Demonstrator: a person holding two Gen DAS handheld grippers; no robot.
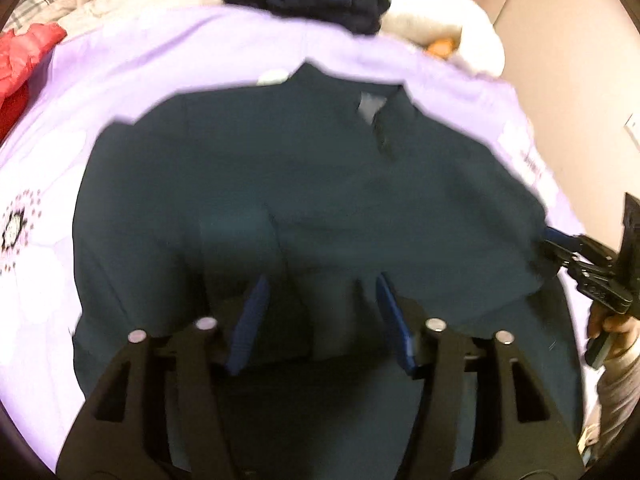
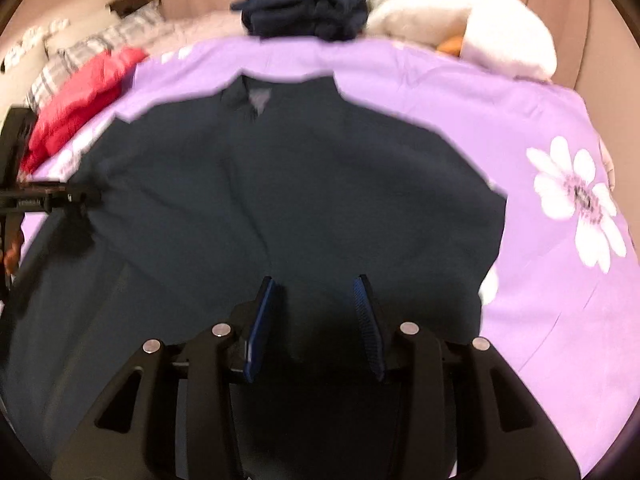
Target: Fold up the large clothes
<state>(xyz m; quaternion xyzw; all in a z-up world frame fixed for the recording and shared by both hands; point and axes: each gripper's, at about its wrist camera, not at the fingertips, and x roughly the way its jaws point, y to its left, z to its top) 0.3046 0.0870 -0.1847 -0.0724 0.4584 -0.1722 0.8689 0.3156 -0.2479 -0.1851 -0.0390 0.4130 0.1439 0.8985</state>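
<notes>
— Shirt (image 1: 304, 184) first: where does it lie?

— Spread flat on the bed, over the purple flowered cover (image 2: 460, 92), collar toward the far edge and the hem nearest me. It is dark, the pictures are blurred, and I cannot make out how the sleeves lie.

— And your claws?

— My left claw (image 1: 320, 312) hangs over the near part of the cloth with its blue pads (image 1: 250, 320) parted about halfway, and nothing sits between them. My right claw (image 2: 316, 320) is the same, a little narrower, also empty, above the hem. Neither one touches the fabric, as far as I can tell.

— So what is the step?

— I judge that I am between grips, about to choose new hold points for the next fold.

— How do you do it well?

— I would take the two hold points level with each other, so the crease runs straight. I would pinch only the layers I mean to move, bring both claws over together at the same pace, and lay the cloth down before letting go, so no air pocket or ridge forms.

— Anything in the way?

— A folded dark pile (image 1: 304, 0) sits at the far edge beyond the collar, and a red garment (image 2: 80, 96) lies off to the left. Both are well apart from the shirt, so I have room, but I would keep the fold short of that pile.
</notes>
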